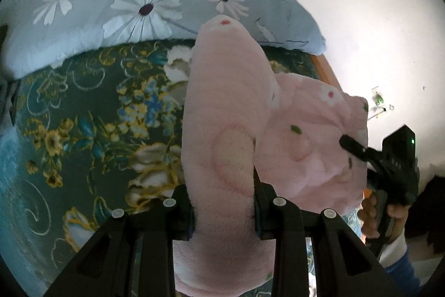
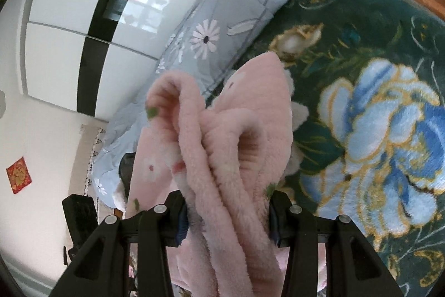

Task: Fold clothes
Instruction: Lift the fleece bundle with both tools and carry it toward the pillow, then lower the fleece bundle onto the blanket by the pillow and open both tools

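From my left gripper [image 1: 224, 202], the pink fleece garment [image 1: 222, 113] bunched between the fingers hides their tips and runs off the bottom edge. My right gripper [image 2: 226, 209] has its fingertips buried the same way. Ahead of it, fleece covers part of the floral blanket [image 2: 375, 107].

Black left gripper [image 1: 224, 209] with pale round screws [image 1: 279, 201]; blue sleeve [image 1: 403, 269].
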`<state>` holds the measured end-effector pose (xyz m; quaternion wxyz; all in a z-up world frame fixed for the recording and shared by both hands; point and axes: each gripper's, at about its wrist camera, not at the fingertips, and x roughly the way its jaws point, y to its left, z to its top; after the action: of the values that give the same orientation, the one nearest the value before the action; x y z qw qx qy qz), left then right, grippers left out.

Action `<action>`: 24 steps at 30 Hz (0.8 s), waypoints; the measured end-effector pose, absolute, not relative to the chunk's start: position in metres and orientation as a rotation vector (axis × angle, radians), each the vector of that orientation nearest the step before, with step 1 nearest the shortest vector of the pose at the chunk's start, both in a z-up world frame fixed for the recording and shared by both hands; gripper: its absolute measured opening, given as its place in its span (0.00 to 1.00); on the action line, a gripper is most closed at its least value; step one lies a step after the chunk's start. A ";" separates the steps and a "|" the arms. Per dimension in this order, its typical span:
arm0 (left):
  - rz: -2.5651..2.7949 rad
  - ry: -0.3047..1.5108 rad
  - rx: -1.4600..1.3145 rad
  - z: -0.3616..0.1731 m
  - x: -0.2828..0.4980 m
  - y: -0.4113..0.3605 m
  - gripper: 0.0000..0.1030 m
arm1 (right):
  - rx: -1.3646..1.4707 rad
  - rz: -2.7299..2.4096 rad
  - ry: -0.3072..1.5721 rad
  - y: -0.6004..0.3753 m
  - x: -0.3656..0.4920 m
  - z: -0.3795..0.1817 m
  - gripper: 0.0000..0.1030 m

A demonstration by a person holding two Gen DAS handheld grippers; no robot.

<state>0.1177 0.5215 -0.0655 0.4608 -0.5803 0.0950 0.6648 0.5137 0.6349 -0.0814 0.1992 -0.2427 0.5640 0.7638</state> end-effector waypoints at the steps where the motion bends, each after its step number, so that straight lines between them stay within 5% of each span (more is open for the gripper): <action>1: 1.636 0.238 -1.438 -0.069 0.119 0.522 0.31 | -0.684 2.130 1.579 0.635 0.514 -0.087 0.46; 14: 1.651 0.285 -1.561 -0.111 0.123 0.504 0.39 | -0.774 2.048 1.583 0.627 0.519 -0.130 0.51; 24: 1.759 0.219 -1.576 -0.104 0.111 0.448 0.40 | -0.796 1.948 1.412 0.637 0.531 -0.096 0.59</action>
<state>0.1108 0.4480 -0.1038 0.3752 -0.6159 0.0855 0.6875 0.5305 0.6370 -0.0957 0.2991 -0.2998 0.5317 0.7334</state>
